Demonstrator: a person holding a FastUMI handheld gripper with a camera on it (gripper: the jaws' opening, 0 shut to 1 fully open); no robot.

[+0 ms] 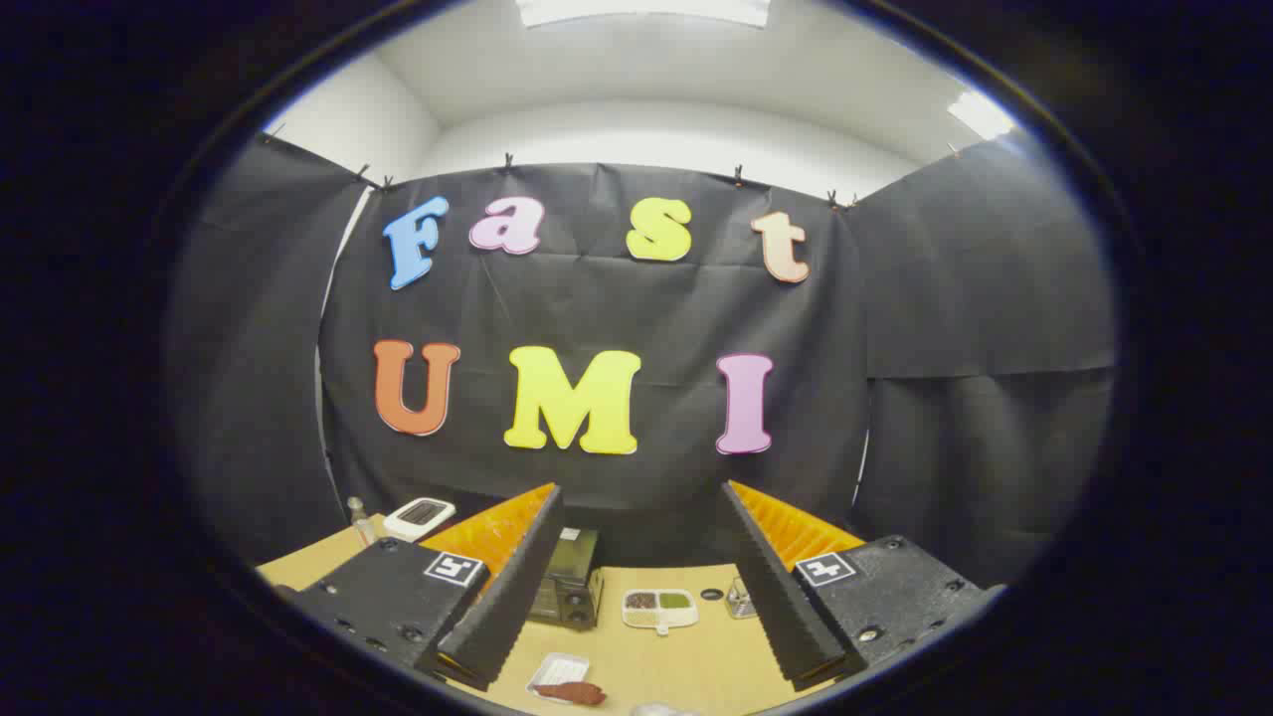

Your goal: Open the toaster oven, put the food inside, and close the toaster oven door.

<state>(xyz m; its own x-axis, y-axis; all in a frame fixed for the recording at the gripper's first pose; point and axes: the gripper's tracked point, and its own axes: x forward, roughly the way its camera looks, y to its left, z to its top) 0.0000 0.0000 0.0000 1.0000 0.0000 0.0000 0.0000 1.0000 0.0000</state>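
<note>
Your gripper hangs high above the table, its fingers spread wide and holding nothing, with a broad gap between them. Through that gap, down on the table, you can see the task's things. The oven sits at about 11 o'clock from the middle of the gap, tucked just beside the inner edge of your left finger, which hides part of it; its door looks closed, though it is too small to be sure. The food, a reddish-brown piece, lies on a small white tray at about 7 o'clock, nearest to you and well apart from the oven. At roughly 12 o'clock, just to the right of the oven, rests a white divided dish with dark and green fillings. A small dark round spot lies just beyond it at 1 o'clock, and a small clear container stands at 2 o'clock, close to your right finger. Past your left finger, at 10 o'clock, a white device sits near the table's far edge, with a small clear bottle just to its left.
</note>
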